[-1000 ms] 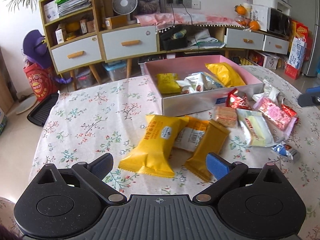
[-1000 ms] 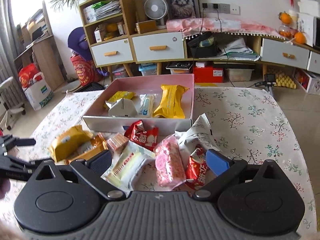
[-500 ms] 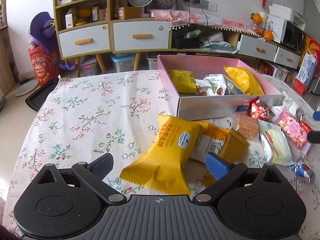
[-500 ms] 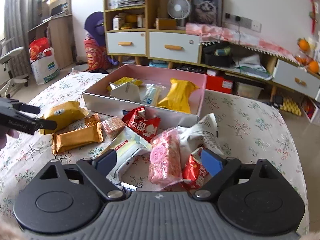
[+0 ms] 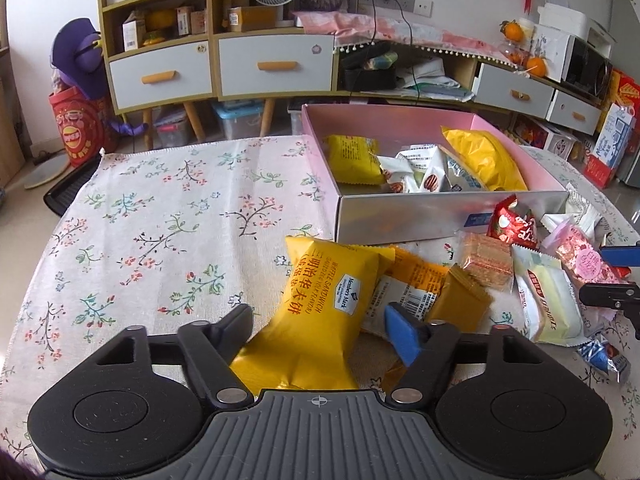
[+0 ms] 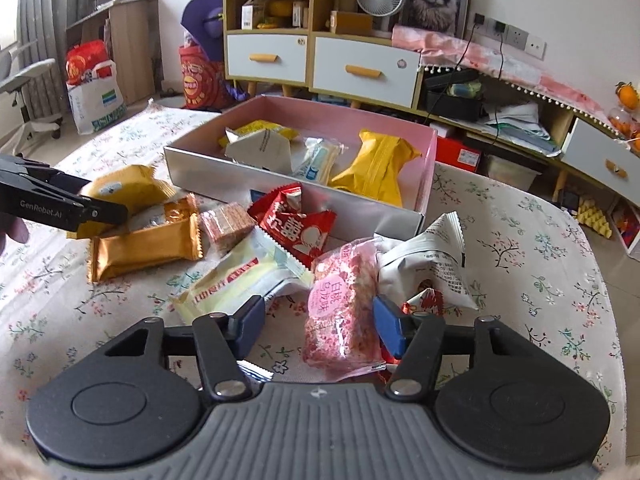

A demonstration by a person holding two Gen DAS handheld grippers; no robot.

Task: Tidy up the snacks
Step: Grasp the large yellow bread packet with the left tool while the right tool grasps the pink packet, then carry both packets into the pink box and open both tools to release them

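My left gripper [image 5: 320, 330] is open, its fingers on either side of the big yellow sandwich-biscuit pack [image 5: 320, 304] on the floral tablecloth. My right gripper [image 6: 320, 324] is open, its fingers either side of the pink peach snack pack [image 6: 340, 308]. The pink box [image 5: 440, 216] holds several snacks; it also shows in the right wrist view [image 6: 208, 160]. Loose packs lie in front of it: an orange-gold wafer [image 6: 144, 246], a red pack [image 6: 296, 224], a white-yellow pack [image 6: 240, 280]. The left gripper shows in the right wrist view [image 6: 100, 216].
A white triangular pack [image 6: 432, 264] and a small red-white pack [image 6: 426, 300] lie right of the pink pack. A small blue candy [image 5: 600, 354] lies near the table's right edge. Cabinets with drawers [image 5: 276, 66] stand beyond the table.
My left gripper has moved forward over the yellow pack, which now lies between its fingers. My right gripper has moved forward and down so the pink pack lies between its fingers.
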